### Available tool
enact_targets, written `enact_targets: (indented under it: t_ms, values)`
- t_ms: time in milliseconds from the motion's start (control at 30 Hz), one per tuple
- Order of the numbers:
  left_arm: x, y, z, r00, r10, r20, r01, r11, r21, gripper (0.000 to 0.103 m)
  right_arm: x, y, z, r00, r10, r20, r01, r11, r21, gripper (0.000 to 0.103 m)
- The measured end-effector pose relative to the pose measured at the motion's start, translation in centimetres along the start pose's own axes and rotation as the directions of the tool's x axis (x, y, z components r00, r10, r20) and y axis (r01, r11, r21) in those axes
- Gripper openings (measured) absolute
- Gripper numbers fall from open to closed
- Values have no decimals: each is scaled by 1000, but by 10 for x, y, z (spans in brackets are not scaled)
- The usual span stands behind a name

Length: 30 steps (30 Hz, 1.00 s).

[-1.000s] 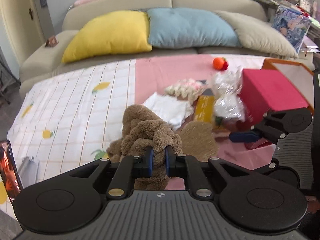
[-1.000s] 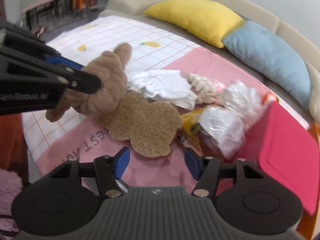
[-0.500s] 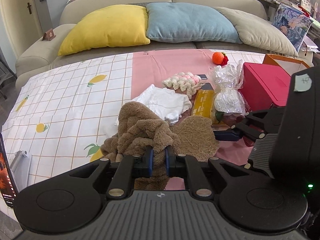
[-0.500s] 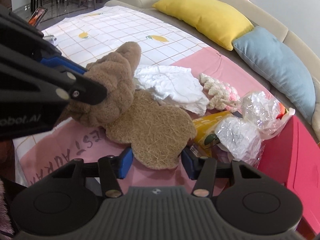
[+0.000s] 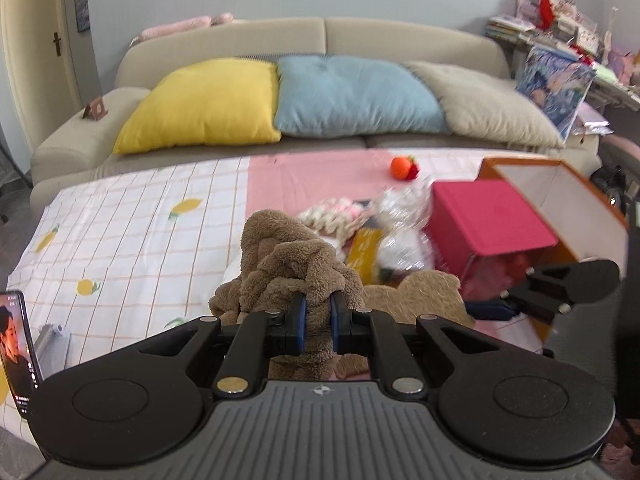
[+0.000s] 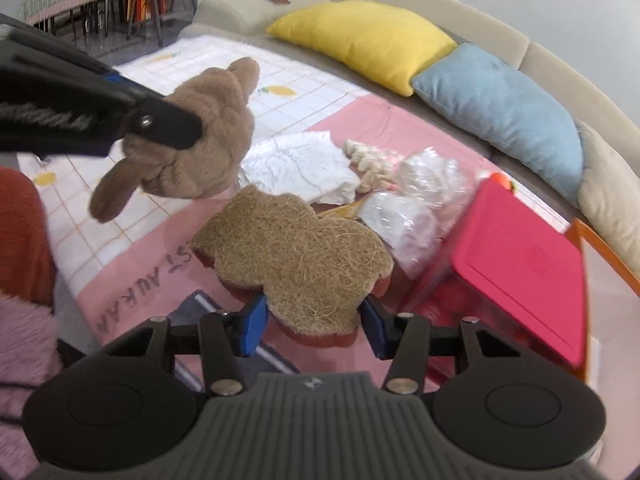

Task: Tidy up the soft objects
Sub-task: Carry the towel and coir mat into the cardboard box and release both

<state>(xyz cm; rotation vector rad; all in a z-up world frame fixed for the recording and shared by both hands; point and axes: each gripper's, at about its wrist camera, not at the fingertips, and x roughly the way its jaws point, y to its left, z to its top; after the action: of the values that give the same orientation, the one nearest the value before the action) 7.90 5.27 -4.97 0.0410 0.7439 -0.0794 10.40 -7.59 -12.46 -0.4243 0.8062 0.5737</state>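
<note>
My left gripper (image 5: 317, 320) is shut on a brown plush toy (image 5: 288, 264) and holds it lifted above the bed; the toy also shows in the right wrist view (image 6: 200, 140), hanging from the left gripper. My right gripper (image 6: 314, 326) is open, its jaws on either side of the near edge of a flat coir bear-shaped pad (image 6: 296, 256), which also shows in the left wrist view (image 5: 416, 296). A white cloth (image 6: 300, 168), a cream crochet piece (image 6: 370, 164) and crinkly plastic bags (image 6: 416, 208) lie behind the pad.
A red lidded box (image 6: 516, 268) and an orange-edged box (image 5: 560, 196) stand at the right. A small orange toy (image 5: 404, 168) lies on the pink sheet. Yellow (image 5: 204, 112), blue (image 5: 352, 96) and beige cushions line the sofa. A phone (image 5: 16, 344) stands at the left.
The left gripper has lifted the plush toy higher off the bed. The right gripper has moved forward so its jaws straddle the coir pad's edge.
</note>
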Motion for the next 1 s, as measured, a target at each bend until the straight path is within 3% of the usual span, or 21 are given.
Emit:
enact_targets:
  t_ms: [167, 300, 600, 767, 933, 1000]
  values:
    - [-21, -17, 12, 997, -56, 61, 56, 998, 1, 13, -45, -16, -10, 997, -29, 65, 26, 998, 52, 50]
    - [-32, -37, 20, 989, -110, 100, 108, 994, 27, 13, -72, -37, -20, 991, -100, 89, 87, 987, 132, 51]
    - [-50, -88, 43, 952, -263, 156, 246, 961, 125, 13, -132, -105, -55, 949, -309, 70, 271, 907, 323, 51]
    - [-51, -128, 62, 911, -379, 159, 335, 909, 246, 13, -156, -153, -75, 916, -402, -11, 374, 844, 385, 51]
    - [-34, -176, 81, 866, -493, 82, 442, 832, 334, 13, -155, -196, -93, 904, -402, -148, 428, 844, 323, 51]
    - [-25, -196, 84, 847, -530, 39, 478, 794, 376, 13, -152, -206, -101, 905, -380, -190, 421, 862, 284, 51]
